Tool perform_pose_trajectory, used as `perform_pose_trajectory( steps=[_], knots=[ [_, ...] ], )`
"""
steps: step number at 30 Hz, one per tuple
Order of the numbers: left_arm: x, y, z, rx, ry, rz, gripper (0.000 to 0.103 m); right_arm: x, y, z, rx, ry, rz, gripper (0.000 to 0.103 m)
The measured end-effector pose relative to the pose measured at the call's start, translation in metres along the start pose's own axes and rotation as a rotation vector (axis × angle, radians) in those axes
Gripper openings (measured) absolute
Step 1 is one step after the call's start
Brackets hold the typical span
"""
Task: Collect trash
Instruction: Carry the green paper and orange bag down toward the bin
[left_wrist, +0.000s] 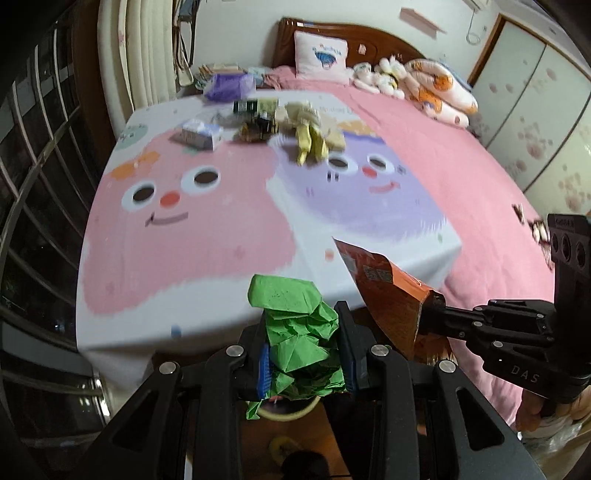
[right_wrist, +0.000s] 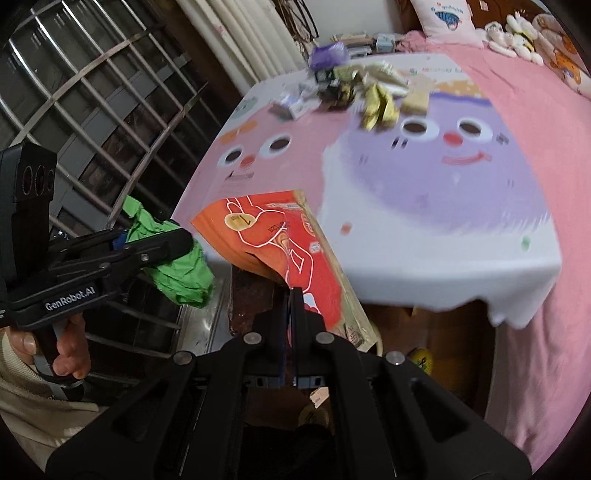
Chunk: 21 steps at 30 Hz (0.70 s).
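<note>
My left gripper (left_wrist: 303, 332) is shut on a crumpled green paper (left_wrist: 299, 332) and holds it beyond the near edge of the cartoon-face sheet (left_wrist: 184, 236). The green paper also shows in the right wrist view (right_wrist: 181, 269), with the left gripper (right_wrist: 173, 243) around it. My right gripper (right_wrist: 293, 299) is shut on an orange snack packet (right_wrist: 280, 251) and holds it in the air beside the left one. In the left wrist view the packet (left_wrist: 384, 291) sticks up from the right gripper (left_wrist: 430, 306). More trash (left_wrist: 258, 122) lies at the sheet's far end.
The pink bed (left_wrist: 461, 177) carries a pillow (left_wrist: 320, 53) and folded quilts (left_wrist: 436, 88) at the headboard. A barred window (right_wrist: 92, 92) and a radiator (left_wrist: 147, 55) stand on the left. A wardrobe (left_wrist: 535, 103) is on the right. A round pale rim (left_wrist: 284, 415) shows below my left gripper.
</note>
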<state>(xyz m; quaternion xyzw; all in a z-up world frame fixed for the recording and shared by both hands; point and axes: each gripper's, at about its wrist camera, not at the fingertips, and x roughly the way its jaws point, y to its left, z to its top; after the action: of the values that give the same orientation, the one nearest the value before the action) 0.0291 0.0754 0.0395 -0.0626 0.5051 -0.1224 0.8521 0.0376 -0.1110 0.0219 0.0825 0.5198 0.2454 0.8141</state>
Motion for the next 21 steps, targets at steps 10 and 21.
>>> perform_pose_trajectory(
  steps=[10, 21],
  knots=[
    [0.051, 0.007, -0.075, -0.031, 0.158, -0.01, 0.029, 0.064, -0.017, -0.071, 0.127, 0.17, 0.028, 0.0],
    [0.224, 0.047, -0.157, -0.09, 0.293, 0.011, 0.03, 0.24, -0.124, -0.16, 0.433, 0.334, 0.048, 0.0]
  ],
)
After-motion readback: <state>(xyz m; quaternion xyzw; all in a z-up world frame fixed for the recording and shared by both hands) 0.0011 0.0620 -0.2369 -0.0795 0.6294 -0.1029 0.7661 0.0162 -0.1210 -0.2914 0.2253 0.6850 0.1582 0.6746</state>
